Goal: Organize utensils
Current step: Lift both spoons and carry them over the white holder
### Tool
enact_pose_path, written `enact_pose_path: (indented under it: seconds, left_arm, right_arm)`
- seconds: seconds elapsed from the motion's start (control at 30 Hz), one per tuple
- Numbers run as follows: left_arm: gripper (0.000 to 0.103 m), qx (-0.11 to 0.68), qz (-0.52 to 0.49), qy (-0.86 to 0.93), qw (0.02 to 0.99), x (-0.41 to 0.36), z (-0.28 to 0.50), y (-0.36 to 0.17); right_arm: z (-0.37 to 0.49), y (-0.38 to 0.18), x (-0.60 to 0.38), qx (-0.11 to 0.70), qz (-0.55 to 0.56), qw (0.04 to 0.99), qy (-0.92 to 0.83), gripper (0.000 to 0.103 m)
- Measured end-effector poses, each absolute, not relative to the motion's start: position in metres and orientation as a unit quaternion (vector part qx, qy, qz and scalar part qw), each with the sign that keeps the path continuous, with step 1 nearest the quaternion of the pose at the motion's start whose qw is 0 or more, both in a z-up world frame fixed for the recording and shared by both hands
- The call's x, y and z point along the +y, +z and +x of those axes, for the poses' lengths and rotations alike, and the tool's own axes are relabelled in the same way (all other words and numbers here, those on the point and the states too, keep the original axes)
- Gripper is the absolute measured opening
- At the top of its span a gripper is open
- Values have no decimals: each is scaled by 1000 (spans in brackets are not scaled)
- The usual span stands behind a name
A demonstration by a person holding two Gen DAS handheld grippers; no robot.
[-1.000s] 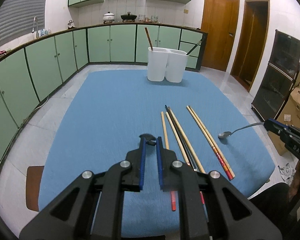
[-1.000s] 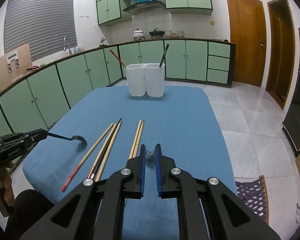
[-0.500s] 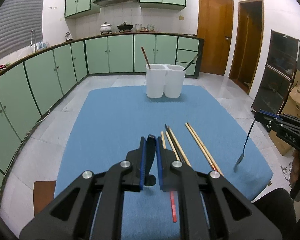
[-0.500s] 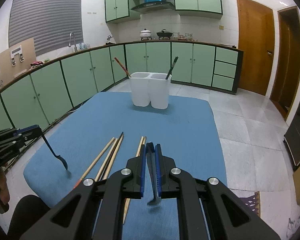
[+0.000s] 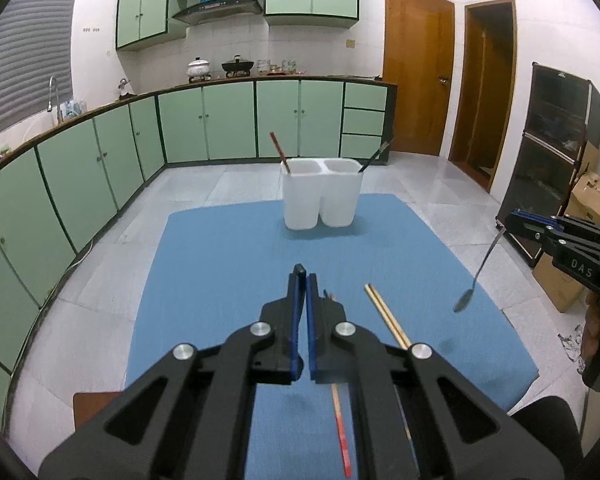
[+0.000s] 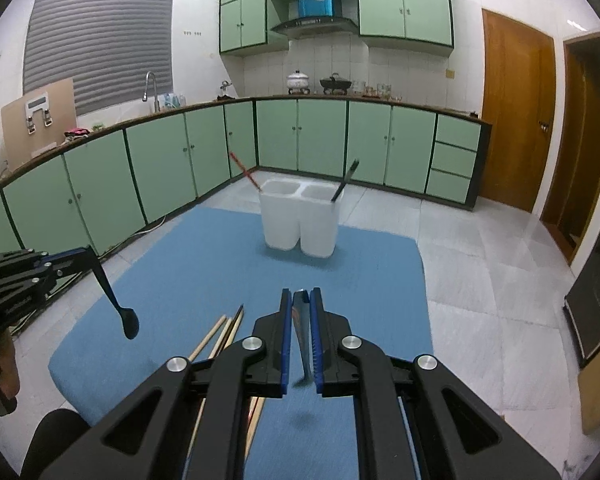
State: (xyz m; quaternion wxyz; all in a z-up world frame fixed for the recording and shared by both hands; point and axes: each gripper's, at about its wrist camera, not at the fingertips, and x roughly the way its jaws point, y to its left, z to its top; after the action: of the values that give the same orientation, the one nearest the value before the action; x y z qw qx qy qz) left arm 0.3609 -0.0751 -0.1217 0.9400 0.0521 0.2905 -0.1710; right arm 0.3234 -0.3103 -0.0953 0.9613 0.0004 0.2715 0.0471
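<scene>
My left gripper (image 5: 302,280) is closing its jaws on the handle of a black spoon (image 6: 114,300), which hangs bowl down above the left side of the blue table (image 6: 188,264). My right gripper (image 6: 300,296) is shut on a silver spoon (image 5: 478,270) that also hangs bowl down, over the table's right edge. Its handle (image 6: 300,320) shows between the blue pads. A white two-compartment holder (image 5: 320,200) stands at the far end, with a red-brown chopstick (image 5: 279,152) in its left cup and a dark utensil (image 5: 376,156) in its right. Several chopsticks (image 5: 384,312) lie on the cloth below.
Green cabinets (image 5: 100,168) run along the left and back walls. Wooden doors (image 5: 418,72), a dark glass cabinet (image 5: 556,152) and cardboard boxes (image 5: 592,196) stand to the right. A hand (image 6: 0,364) grips the left tool. Grey tiled floor (image 6: 480,280) surrounds the table.
Both grippers have risen off the cloth, each with its spoon. The spoons swung from lying nearly level to hanging bowl down. The table and chopsticks now sit lower in both views.
</scene>
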Motion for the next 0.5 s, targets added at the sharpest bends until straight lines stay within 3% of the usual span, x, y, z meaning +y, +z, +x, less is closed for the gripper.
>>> enact_pose_path:
  seconds: [0.5]
  left_arm:
    - [3, 271, 51, -194, 941, -95, 395, -93]
  right_arm:
    - [364, -62, -307, 251, -10, 966, 67, 8]
